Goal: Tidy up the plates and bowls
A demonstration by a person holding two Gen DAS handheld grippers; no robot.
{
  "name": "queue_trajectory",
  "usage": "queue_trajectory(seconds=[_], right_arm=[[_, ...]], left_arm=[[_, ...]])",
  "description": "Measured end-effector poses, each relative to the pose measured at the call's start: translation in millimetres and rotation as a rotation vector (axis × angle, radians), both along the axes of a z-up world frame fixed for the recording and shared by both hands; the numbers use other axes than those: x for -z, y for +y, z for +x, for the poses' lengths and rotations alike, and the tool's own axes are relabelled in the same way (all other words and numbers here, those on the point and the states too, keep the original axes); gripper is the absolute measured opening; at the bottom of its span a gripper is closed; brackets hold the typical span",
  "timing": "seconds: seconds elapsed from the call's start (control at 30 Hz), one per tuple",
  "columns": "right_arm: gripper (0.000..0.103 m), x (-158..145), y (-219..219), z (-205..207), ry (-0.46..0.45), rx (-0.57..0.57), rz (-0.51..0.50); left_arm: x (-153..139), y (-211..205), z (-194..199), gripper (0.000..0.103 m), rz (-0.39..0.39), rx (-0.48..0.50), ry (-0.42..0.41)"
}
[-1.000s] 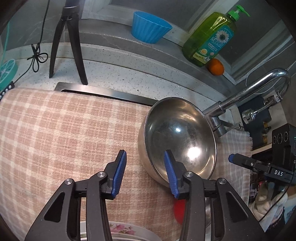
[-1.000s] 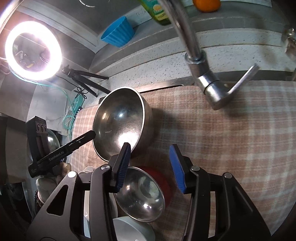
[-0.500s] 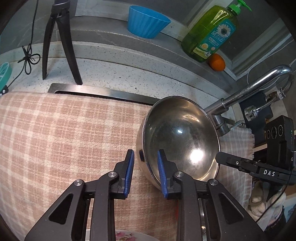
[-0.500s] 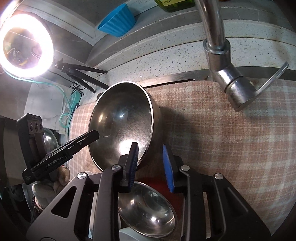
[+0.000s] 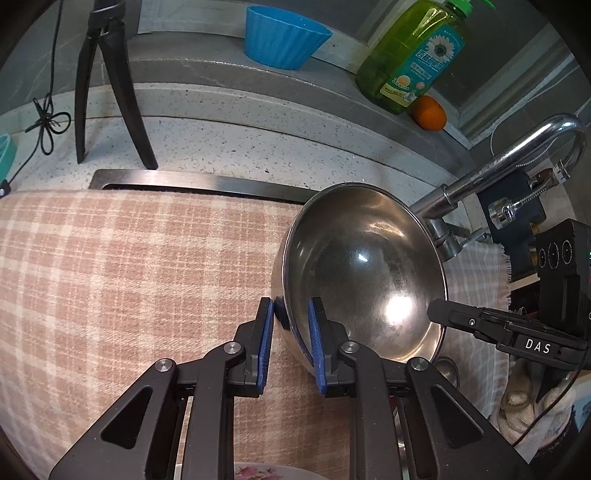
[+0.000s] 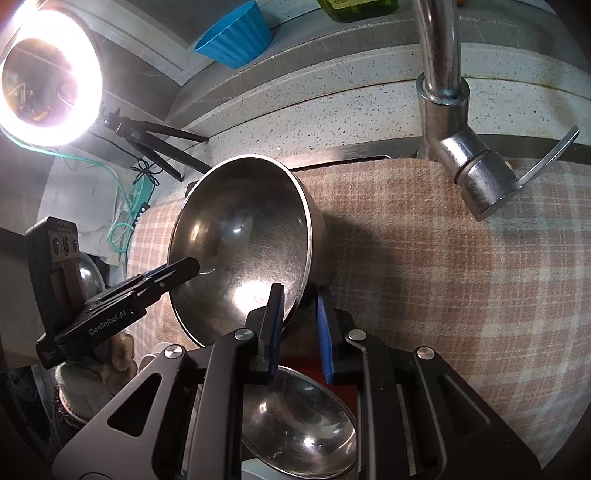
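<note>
Steel bowl (image 5: 364,273) sits tilted on the checked cloth (image 5: 122,266) by the tap (image 6: 448,110); we pinch its rim from both sides (left gripper (image 5: 290,347), right gripper (image 6: 299,328)), above a smaller bowl (image 6: 299,424).

Two steel bowls (image 6: 243,251) (image 6: 299,424), one blue fluted cup (image 5: 284,35), one green soap bottle (image 5: 413,55), one orange (image 5: 428,112), one faucet (image 6: 454,122), two grippers (image 5: 291,345) (image 6: 301,325).

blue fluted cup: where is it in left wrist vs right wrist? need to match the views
Left wrist: blue fluted cup at top centre, on the ledge left of the green soap bottle.
Right wrist: cup at top, left of centre, tilted by the fisheye.
Shared landmark: the big steel bowl.
</note>
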State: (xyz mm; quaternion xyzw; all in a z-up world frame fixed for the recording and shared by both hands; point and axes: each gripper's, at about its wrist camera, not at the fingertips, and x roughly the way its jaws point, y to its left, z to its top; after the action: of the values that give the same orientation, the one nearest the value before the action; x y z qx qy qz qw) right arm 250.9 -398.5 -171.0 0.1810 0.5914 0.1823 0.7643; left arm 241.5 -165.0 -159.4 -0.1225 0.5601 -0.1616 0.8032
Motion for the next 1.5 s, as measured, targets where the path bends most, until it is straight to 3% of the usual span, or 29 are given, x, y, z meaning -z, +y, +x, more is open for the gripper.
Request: queue_trajectory(seconds=[0.63,1.5], right_arm=[[0.018,-16,5,-28,-0.043,0.028,-0.019],[0.018,-38,90,-63,-0.075,-0.009,-0.025]], left_arm=[[-17,11,-20,0.017,0.005,0.024,-0.056],[-34,91,-56,0.017,0.005,-0.009,-0.085]])
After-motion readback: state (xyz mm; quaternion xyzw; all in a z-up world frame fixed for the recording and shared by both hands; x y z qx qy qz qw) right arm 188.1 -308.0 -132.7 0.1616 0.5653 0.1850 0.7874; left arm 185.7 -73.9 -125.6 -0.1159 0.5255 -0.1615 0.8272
